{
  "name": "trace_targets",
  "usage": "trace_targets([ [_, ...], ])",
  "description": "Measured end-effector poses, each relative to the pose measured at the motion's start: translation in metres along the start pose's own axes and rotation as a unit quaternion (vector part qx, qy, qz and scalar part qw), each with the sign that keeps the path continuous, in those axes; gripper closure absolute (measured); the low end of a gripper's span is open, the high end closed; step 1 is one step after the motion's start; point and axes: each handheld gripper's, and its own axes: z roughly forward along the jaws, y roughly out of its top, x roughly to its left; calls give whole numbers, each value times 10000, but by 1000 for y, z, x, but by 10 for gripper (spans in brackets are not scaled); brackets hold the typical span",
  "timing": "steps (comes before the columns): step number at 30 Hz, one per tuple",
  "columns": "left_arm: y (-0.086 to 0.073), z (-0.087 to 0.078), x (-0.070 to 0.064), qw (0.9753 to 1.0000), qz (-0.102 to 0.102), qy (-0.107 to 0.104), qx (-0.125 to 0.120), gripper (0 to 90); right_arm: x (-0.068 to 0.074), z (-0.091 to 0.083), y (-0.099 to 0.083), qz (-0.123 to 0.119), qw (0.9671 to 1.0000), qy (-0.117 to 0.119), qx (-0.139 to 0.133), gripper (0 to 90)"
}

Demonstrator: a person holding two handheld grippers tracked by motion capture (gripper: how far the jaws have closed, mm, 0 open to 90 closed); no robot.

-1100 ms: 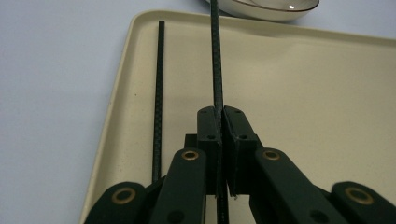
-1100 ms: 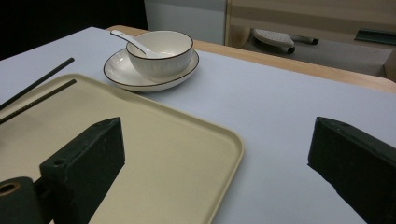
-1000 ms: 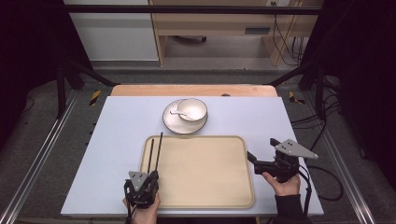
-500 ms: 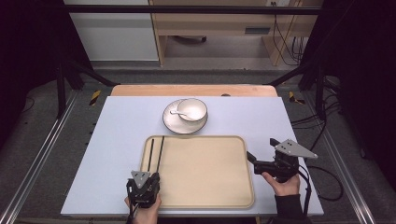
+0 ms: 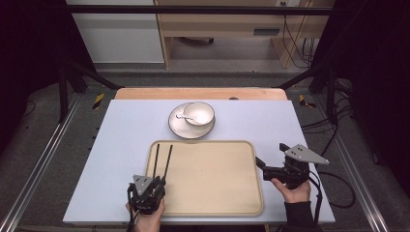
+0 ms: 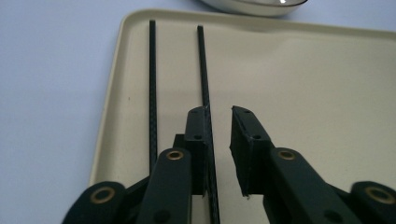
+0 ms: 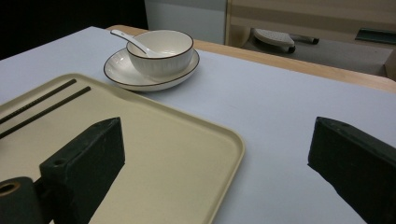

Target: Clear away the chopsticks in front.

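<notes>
Black chopsticks (image 5: 162, 161) lie on the tray (image 5: 212, 203); left gripper (image 5: 155, 181) slightly parted over them, right gripper (image 5: 261, 159) wide apart.

Left gripper (image 5: 153, 181) has released the chopsticks (image 5: 162, 161).

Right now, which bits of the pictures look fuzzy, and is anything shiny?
In the left gripper view, the tongs look soft up close, and the plate rim glints. In the right gripper view, its black jaws blur while the bowl is sharp. The high view is evenly lit.
</notes>
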Motion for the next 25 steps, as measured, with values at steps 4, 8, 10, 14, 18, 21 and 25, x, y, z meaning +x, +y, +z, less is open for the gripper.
trace_targets([
  [4,15,-6,8,9989,151,-419,-171,650,-1,-1,0,-4,10000,-3,-19,38],
  [8,33,-10,19,9953,525,-754,-314,521,-2,-2,0,28,10000,-42,-51,38],
  [10,41,-12,25,9933,787,-774,-348,456,-3,-3,0,41,10000,-56,-67,38],
  [14,55,-17,38,9880,1014,-1019,-567,358,-4,-4,-1,57,9999,-93,-95,36],
  [18,65,-21,51,9851,1186,-1076,-622,211,-6,-5,-2,84,9998,-128,-104,35],
  [21,67,-21,62,9854,1187,-1081,-566,151,-8,-6,-3,101,9998,-162,-104,34],
  [25,66,-20,74,9870,1133,-1011,-529,119,-11,-7,-5,156,9997,-184,-100,33],
])
